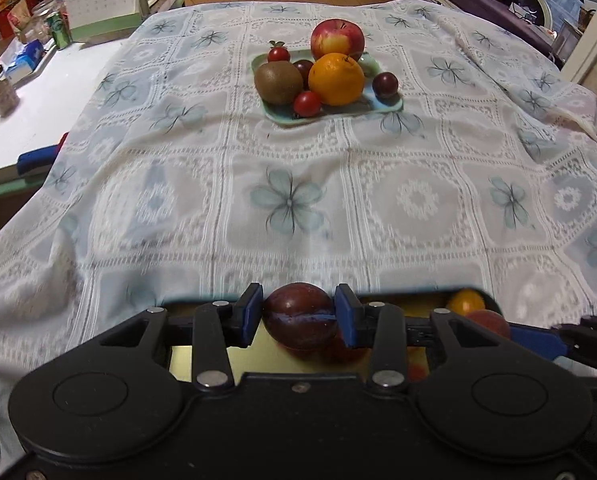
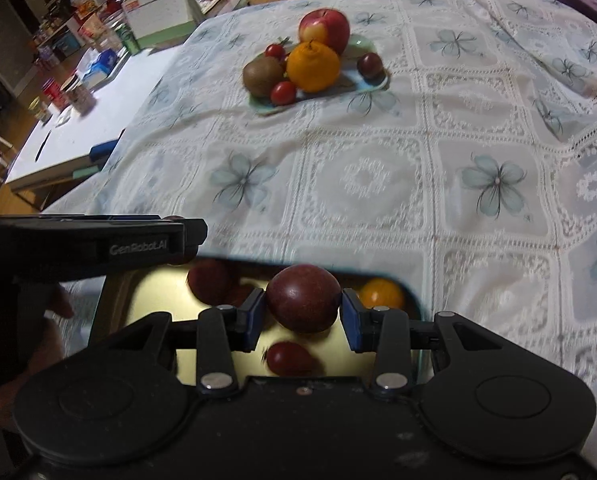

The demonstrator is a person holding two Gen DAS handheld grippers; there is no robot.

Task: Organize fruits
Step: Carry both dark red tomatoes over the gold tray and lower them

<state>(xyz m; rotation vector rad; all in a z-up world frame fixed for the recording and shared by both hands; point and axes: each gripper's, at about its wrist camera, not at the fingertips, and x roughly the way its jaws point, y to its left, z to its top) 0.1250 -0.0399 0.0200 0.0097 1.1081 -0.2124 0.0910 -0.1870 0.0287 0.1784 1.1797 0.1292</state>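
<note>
My left gripper (image 1: 298, 316) is shut on a dark red plum (image 1: 299, 315) over a gold-bottomed tray (image 1: 202, 360) at the near table edge. My right gripper (image 2: 303, 312) is shut on another dark plum (image 2: 303, 298) above the same tray (image 2: 158, 292), which holds a yellow-orange fruit (image 2: 380, 292), a small red fruit (image 2: 288, 357) and another dark plum (image 2: 210, 282). Far back, a pale green plate (image 1: 378, 102) carries an apple (image 1: 337, 38), an orange (image 1: 335, 79), a kiwi (image 1: 277, 82), cherry tomatoes (image 1: 306, 103) and plums (image 1: 385, 85).
A lace floral tablecloth (image 1: 290, 200) covers the table. To the left stands a white side table (image 1: 38, 92) with a calendar (image 1: 102, 0), a green can (image 1: 60, 30), jars and tissues. The left gripper body (image 2: 98, 240) shows in the right wrist view.
</note>
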